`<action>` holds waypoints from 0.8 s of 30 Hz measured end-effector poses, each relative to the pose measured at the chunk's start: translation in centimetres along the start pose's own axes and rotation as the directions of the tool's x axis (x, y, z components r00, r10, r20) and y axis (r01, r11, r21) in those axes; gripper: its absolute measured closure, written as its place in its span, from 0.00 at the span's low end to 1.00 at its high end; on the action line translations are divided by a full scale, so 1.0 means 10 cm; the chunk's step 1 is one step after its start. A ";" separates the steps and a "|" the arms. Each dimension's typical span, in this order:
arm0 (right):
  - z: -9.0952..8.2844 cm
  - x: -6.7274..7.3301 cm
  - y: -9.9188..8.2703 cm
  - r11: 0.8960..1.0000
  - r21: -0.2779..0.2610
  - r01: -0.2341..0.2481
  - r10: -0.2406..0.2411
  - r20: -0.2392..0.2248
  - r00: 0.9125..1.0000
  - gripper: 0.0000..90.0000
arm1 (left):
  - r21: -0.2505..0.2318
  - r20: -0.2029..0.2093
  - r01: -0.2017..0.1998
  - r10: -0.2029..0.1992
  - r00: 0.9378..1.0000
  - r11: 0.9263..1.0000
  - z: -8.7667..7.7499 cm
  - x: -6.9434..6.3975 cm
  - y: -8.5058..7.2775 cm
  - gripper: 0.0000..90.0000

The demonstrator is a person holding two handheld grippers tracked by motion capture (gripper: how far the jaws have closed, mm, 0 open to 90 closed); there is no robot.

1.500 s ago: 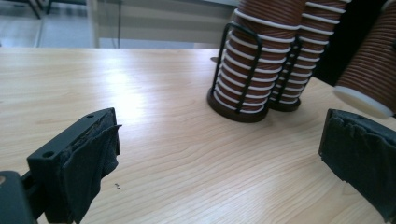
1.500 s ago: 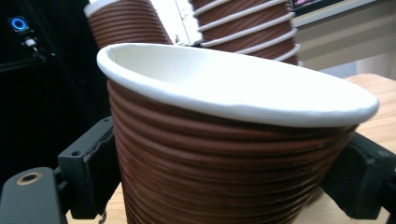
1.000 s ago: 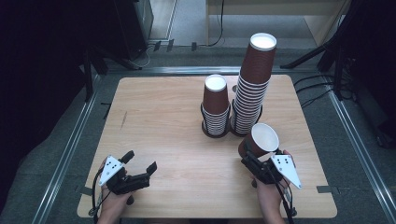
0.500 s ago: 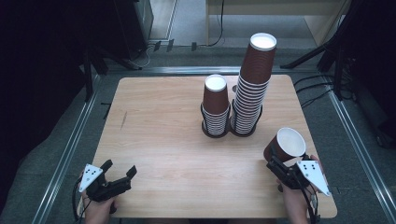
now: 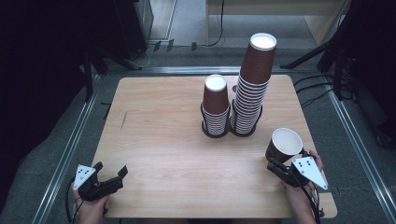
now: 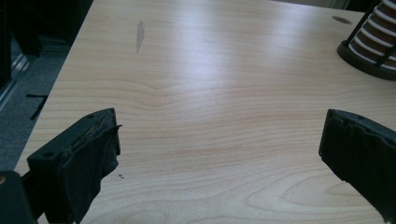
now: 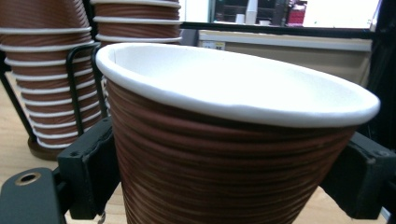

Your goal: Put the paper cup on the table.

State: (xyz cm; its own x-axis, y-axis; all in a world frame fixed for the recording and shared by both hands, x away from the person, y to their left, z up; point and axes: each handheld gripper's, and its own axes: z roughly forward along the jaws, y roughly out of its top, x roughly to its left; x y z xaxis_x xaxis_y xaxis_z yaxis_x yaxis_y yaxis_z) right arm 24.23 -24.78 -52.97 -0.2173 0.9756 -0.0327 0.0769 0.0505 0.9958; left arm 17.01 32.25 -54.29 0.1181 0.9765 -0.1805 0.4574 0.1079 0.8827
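High view looks down on a pale wooden worktop point(image 5: 177, 140); at its near right corner the right hand-held gripper point(image 5: 280, 169) clamps a single brown paper cup point(image 5: 284, 145) with a white inside, mouth facing up and tilted slightly; the cup sits between the black jaws, above the worktop's right edge, well apart from the stacks; near the far middle of the worktop stand two stacks of the same cups turned mouth down, each in a dark wire holder, a short stack point(image 5: 215, 106) on the left and a tall stack point(image 5: 252, 84) just beside it on the right; at the near left corner the left hand-held gripper point(image 5: 111, 176) has its jaws spread wide with nothing between them; left gripper view shows both jaws far apart over bare wood, with the base of a stack at the upper right; right gripper view shows the cup's ribbed wall pressed by a jaw on each side, the stacks behind it at the left
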 end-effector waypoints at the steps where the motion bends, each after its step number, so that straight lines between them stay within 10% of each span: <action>1: 0.02 0.01 -0.01 1.000 0.004 0.008 -0.008 -0.007 1.000 0.12 | 0.002 0.001 0.001 -0.001 1.000 1.000 0.01 0.00 0.00 0.00; 24: 0.21 0.01 -0.10 0.988 0.153 -0.009 0.012 -0.021 1.000 0.11 | 0.009 0.034 -0.012 0.012 0.999 1.000 0.04 -0.03 -0.02 0.00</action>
State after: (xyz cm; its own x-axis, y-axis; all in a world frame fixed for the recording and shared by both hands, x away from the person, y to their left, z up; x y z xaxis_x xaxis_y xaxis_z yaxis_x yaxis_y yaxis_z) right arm 26.21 -24.26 -54.19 -0.2362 0.9715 -0.0188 0.2270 0.0740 0.9711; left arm 17.24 31.81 -54.64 0.1535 0.9707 -0.1848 0.4639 0.0944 0.8808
